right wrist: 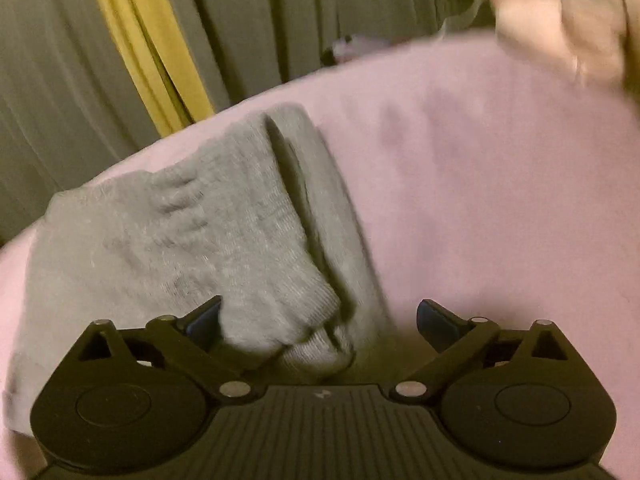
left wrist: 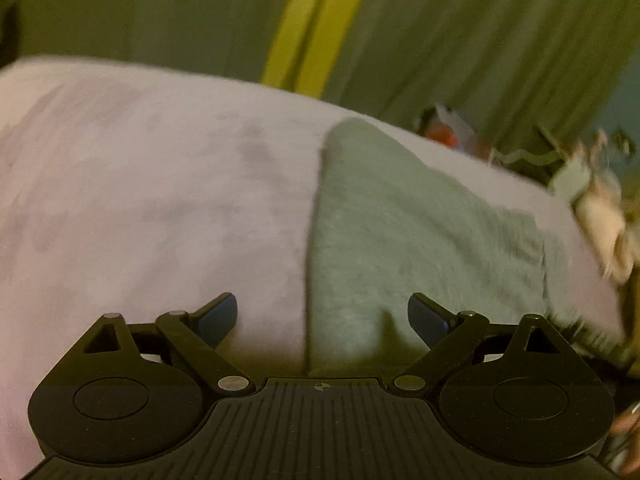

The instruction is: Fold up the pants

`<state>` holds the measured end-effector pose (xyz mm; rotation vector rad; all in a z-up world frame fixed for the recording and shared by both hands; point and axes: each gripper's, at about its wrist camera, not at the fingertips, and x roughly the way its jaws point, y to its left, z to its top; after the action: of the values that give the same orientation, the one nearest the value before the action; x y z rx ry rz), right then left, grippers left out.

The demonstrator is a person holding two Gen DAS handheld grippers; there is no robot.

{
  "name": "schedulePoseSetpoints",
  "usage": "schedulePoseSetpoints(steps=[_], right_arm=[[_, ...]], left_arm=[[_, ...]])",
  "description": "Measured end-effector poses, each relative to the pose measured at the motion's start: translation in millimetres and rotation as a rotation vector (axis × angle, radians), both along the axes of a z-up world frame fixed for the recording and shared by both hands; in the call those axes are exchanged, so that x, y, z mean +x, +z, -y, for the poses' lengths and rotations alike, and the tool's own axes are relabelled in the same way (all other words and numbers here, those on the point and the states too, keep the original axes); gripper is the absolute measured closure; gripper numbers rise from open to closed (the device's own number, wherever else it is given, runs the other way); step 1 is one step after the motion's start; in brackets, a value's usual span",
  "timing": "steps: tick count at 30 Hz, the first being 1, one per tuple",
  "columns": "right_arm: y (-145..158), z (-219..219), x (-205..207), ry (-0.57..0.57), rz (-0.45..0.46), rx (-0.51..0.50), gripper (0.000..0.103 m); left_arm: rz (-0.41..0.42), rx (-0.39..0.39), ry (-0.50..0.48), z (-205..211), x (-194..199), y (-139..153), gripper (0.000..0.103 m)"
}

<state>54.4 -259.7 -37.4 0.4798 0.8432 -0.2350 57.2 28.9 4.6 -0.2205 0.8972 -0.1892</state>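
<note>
Lying on a pink blanket [right wrist: 500, 200], the grey pants [right wrist: 192, 232] were already folded over on themselves, with one layer resting on top of another. A rolled hem sat right by the right gripper [right wrist: 318, 322], between its two fingers. Those jaws stood wide apart and did not squeeze the cloth; only the left finger seemed to brush it. The left gripper [left wrist: 322, 318] also had its jaws spread wide, with nothing held, hovering over the edge where the pants [left wrist: 400, 220] met the blanket [left wrist: 140, 200].

Things could still go wrong. I think the top layer could slide off or bunch up if a finger dragged across it, because the cloth looked soft and loose. A finger could also pinch the blanket along with the pants.

Both pictures were blurry. The black gripper bodies hid the near end of the pants. Behind the bed hung green and yellow curtains [right wrist: 160, 40]. Some small things at the far edge were too smeared to name.
</note>
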Motion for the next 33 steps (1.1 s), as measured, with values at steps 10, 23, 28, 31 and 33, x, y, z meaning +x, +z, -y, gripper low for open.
schedulePoseSetpoints(steps=[10, 23, 28, 31, 33], right_arm=[[-10, 45, 33, 0.097, -0.001, 0.201, 0.004], [-30, 46, 82, 0.358, 0.045, 0.200, 0.004], [-12, 16, 76, 0.378, 0.045, 0.093, 0.029], [-13, 25, 77, 0.340, 0.050, 0.162, 0.036], [-6, 23, 75, 0.331, 0.070, 0.155, 0.044]], left_arm=[[-0.172, -0.182, -0.037, -6, 47, -44, 0.011], [-0.166, -0.217, -0.178, 18, 104, -59, 0.009], [-0.145, -0.203, -0.152, 25, 106, -49, 0.060], [-0.136, -0.180, -0.140, 30, 105, -43, 0.069], [-0.101, -0.142, -0.145, 36, 100, -36, 0.072]])
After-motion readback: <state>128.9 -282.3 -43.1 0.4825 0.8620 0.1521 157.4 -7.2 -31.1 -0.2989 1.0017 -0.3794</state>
